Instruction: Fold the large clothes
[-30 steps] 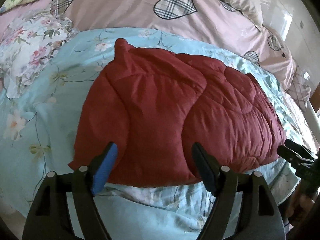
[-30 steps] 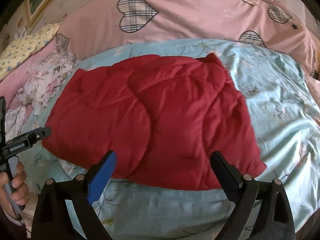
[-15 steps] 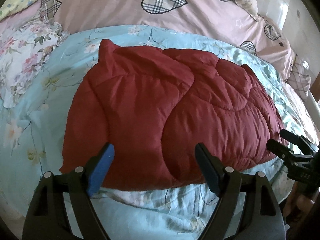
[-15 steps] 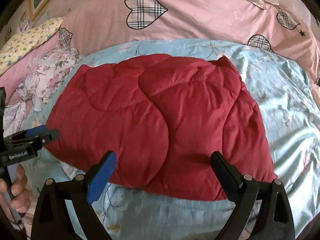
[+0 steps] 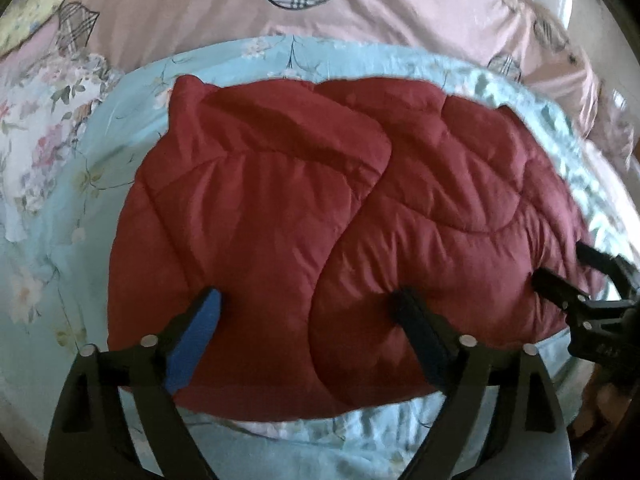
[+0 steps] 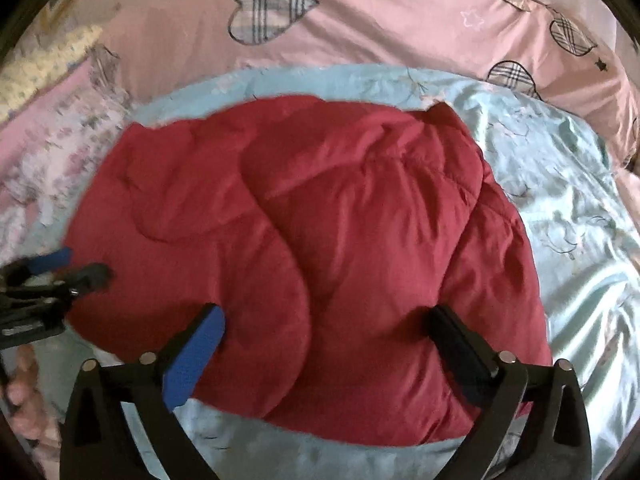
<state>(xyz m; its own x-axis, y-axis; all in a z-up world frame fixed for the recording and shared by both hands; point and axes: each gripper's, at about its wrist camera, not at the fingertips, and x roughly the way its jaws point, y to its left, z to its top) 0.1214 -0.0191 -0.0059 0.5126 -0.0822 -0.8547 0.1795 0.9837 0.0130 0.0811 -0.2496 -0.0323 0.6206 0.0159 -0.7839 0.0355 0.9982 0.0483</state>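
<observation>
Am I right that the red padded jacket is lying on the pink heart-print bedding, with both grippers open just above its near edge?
Not quite: the jacket lies on the light blue floral sheet; the pink heart-print bedding is farther back. The right wrist view shows this. Both the left gripper and right gripper are indeed open, jaws still opening, above its near edge.

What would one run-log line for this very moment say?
left gripper: jaws opening, over red padded jacket | right gripper: jaws opening, over same jacket | jacket: flat on blue floral sheet, ungripped
</observation>
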